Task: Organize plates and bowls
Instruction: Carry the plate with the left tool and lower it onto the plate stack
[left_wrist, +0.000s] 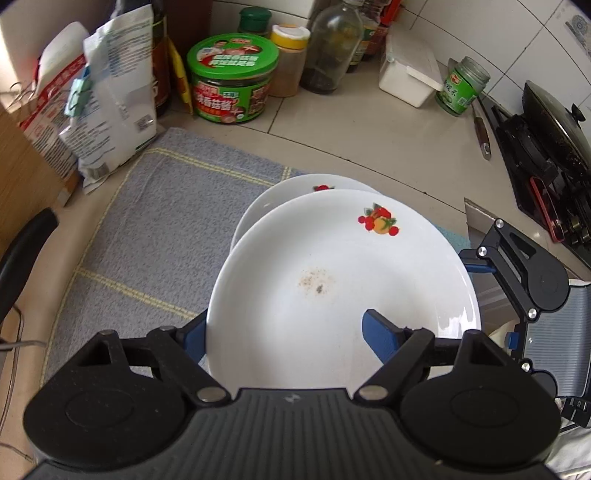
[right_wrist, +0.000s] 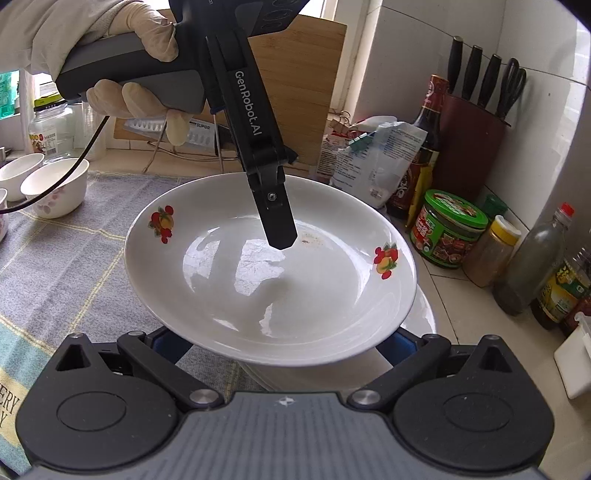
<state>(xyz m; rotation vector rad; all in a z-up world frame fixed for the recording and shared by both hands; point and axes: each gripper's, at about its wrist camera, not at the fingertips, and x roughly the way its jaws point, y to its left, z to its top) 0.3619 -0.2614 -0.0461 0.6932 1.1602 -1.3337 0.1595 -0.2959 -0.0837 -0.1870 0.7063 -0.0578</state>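
Glossy round white plate (left_wrist: 332, 280) between left claw (left_wrist: 291, 334) fingers

White is seen on the plate (left_wrist: 343, 280), printed with red-and-orange fruit motifs. The towel (left_wrist: 155, 206) is grey-blue, crossed by yellow stripes. A green lid tops the jar (left_wrist: 232, 79).

On the left hand-held gripper (right_wrist: 277, 221) you can read "GenRobot.AI" along its arm. "SUPOR" stands on the knife box (right_wrist: 199, 129) behind it. The jar labels are too small to read.
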